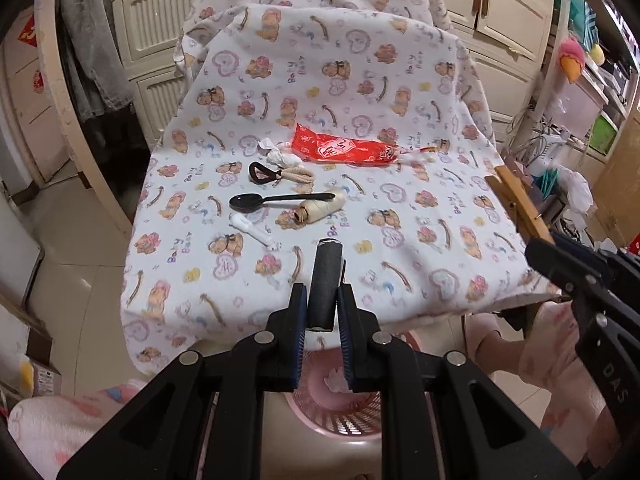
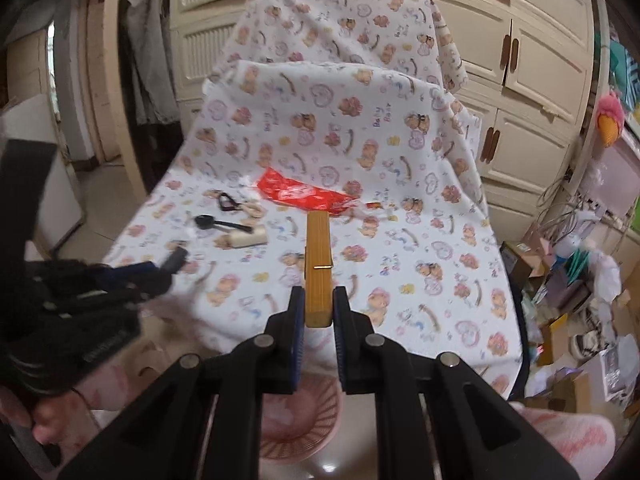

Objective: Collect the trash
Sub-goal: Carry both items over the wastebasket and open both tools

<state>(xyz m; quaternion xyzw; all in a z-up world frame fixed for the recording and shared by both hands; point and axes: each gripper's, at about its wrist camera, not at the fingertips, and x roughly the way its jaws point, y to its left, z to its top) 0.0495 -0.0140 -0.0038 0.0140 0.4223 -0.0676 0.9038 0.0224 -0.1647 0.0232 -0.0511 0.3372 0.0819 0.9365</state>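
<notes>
Fingers first: the left gripper (image 1: 323, 312) is pinching a dark cylindrical roll (image 1: 326, 284) between its blue pads, jaws drawn in tight against the roll's sides, the roll sticking forward and up past the fingertips. The right gripper (image 2: 319, 312) is doing the same with a wooden clothespin (image 2: 319, 270), jaws pressed against the peg's near end, the far end pointing out over the cloth. Below both, a pink basket (image 1: 352, 420) is sitting on the floor, something pale lying inside it. Just beyond, the bear-print cloth (image 1: 400, 240) is draping over a raised surface. Nearest on it, a small white plastic piece (image 1: 252, 230) is lying beside a cream spool of thread (image 1: 320, 209), and a black spoon (image 1: 276, 200) is resting with its handle across that spool. Farther back, a black loop with a beige cord (image 1: 280, 173) is lying close to a crumpled white wrapper (image 1: 278, 152), which is touching the left end of a red snack packet (image 1: 344, 148). Cream cabinet doors (image 1: 508, 8) are standing behind everything.
</notes>
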